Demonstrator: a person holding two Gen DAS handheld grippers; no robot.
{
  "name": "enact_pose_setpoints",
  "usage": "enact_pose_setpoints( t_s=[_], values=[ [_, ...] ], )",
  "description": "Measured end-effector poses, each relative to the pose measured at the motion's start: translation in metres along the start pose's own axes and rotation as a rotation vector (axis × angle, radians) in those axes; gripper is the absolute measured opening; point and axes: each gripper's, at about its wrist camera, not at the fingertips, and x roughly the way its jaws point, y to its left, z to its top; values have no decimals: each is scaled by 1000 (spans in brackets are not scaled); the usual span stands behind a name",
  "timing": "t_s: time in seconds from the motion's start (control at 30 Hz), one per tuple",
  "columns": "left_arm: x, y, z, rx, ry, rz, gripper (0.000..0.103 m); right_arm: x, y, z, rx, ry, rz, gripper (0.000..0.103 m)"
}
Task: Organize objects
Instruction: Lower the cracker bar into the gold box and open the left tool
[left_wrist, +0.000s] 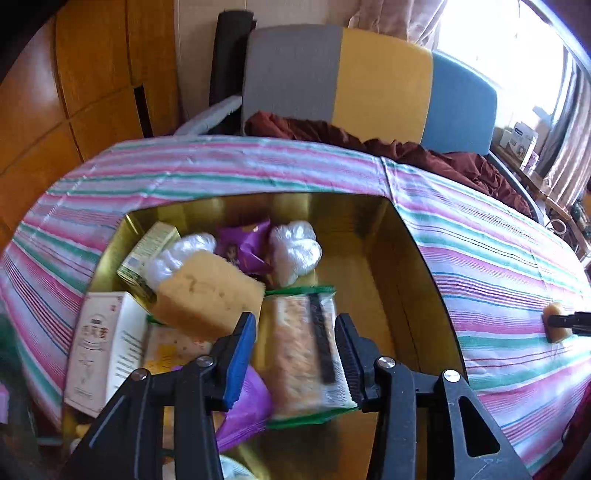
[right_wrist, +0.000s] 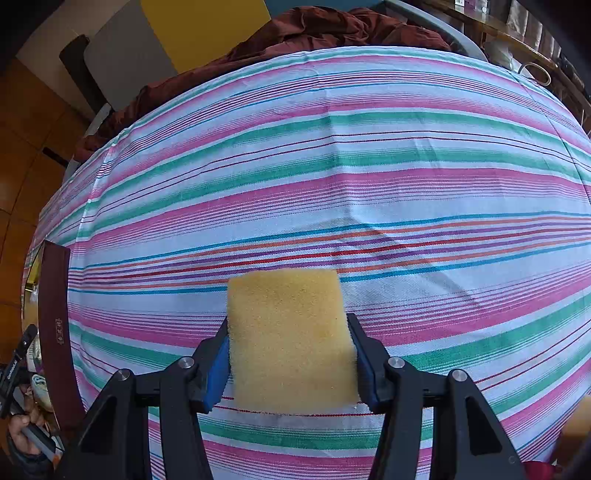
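Note:
In the left wrist view my left gripper (left_wrist: 295, 345) is open and empty above a gold-lined box (left_wrist: 402, 273) on the striped tablecloth. The box holds a yellow sponge (left_wrist: 208, 295), a green-edged snack pack (left_wrist: 295, 350), a purple packet (left_wrist: 245, 245), two white plastic bundles (left_wrist: 295, 251), a white carton (left_wrist: 101, 347) and a small yellow-green carton (left_wrist: 147, 249). In the right wrist view my right gripper (right_wrist: 291, 354) is shut on a second yellow sponge (right_wrist: 291, 339) just above the cloth. That sponge also shows at the left view's right edge (left_wrist: 554, 319).
The striped cloth (right_wrist: 332, 166) covers the table. A chair with grey, yellow and blue back panels (left_wrist: 369, 77) and dark red fabric (left_wrist: 424, 151) stand behind it. The box's dark outer wall (right_wrist: 55, 332) shows at the left of the right wrist view.

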Motion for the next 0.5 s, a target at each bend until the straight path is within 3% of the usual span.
enact_pose_setpoints(
  t_s=[0.3, 0.5],
  values=[
    [-55, 9, -5, -15, -120, -15, 51, -1, 8, 1, -24, -2, -32, 56],
    [-84, 14, -15, -5, -166, -18, 53, 6, 31, -2, -116, -6, -154, 57]
  ],
)
